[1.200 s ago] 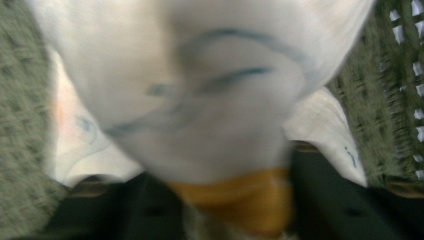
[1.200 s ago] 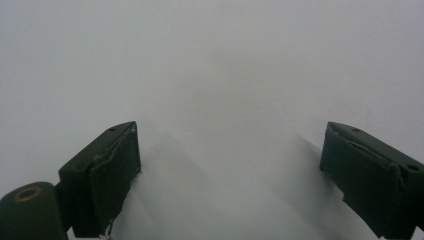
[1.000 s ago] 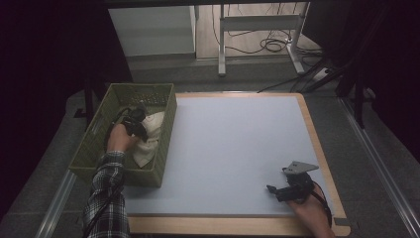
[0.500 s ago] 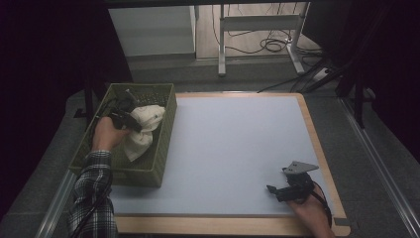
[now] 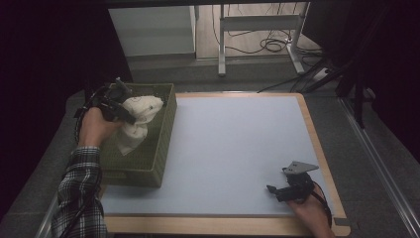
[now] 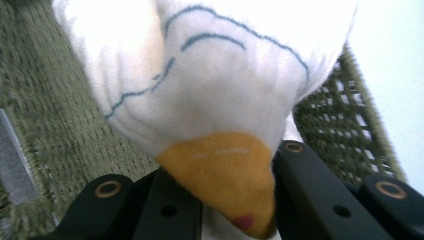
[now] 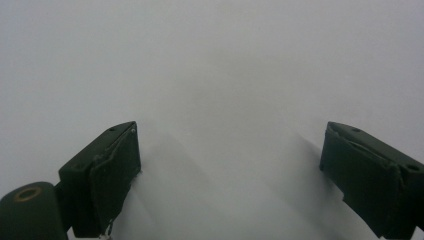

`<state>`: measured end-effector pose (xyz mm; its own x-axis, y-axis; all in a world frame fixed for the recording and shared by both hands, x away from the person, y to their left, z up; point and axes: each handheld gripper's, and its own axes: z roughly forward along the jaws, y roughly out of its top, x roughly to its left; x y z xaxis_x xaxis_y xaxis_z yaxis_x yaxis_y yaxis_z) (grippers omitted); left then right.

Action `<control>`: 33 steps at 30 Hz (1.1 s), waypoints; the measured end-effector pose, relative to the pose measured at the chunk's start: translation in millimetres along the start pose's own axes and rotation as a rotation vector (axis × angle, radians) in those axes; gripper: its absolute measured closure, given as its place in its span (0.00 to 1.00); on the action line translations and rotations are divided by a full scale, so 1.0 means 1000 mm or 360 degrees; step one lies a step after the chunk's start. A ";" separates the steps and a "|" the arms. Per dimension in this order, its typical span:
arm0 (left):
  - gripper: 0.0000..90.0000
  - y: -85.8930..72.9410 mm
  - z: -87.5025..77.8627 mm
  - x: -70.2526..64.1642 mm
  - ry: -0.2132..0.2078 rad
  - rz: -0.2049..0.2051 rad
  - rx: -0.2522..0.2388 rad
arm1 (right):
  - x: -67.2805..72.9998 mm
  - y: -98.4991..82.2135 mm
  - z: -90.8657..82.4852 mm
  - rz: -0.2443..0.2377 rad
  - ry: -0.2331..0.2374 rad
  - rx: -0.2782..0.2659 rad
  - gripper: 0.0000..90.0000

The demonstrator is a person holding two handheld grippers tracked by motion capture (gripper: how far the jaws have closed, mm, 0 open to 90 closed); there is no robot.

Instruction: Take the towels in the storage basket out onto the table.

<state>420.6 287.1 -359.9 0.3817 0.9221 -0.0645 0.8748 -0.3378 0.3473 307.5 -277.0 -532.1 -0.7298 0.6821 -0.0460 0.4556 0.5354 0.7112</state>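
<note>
A white sock (image 5: pixel 137 119) with thin blue lines and a yellow toe (image 6: pixel 220 172) hangs over the green woven basket (image 5: pixel 159 148) at the table's left. My left gripper (image 5: pixel 128 113) is shut on it near the yellow part, held above the basket's rim; in the left gripper view the sock (image 6: pixel 200 75) bulges out between the two black jaws. At the front right of the pale blue table top (image 5: pixel 233 144), my right gripper (image 5: pixel 277 191) rests low with its jaws wide apart and nothing between them; the right gripper view (image 7: pixel 230 170) has bare table under it.
The table has a wooden border (image 5: pixel 317 144). Behind it stand a white cabinet (image 5: pixel 153 29) and a metal frame (image 5: pixel 262 25) with cables on the floor. A rail (image 5: pixel 381 168) runs along the right side.
My left gripper has risen out of the basket with the white sock, which now hangs above the rim. The right gripper has not moved.
</note>
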 end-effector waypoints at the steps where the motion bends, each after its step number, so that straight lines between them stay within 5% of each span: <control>1: 0.89 0.001 -0.003 -0.002 0.0001 0.0012 -0.0003 | 0.000 0.000 0.000 0.0000 0.0000 0.0000 0.10; 19: 0.88 0.033 -0.035 -0.059 -0.0025 0.0257 0.0038 | 0.000 0.000 0.000 0.0000 0.0001 0.0001 0.10; 33: 0.88 0.061 -0.027 -0.126 -0.0079 0.0499 0.0072 | 0.000 0.000 0.000 -0.0002 0.0002 0.0000 0.10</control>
<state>417.8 155.8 -305.3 0.6477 0.7619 -0.0069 0.7244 -0.6129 0.3156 307.5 -277.1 -532.1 -0.7312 0.6807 -0.0459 0.4547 0.5364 0.7110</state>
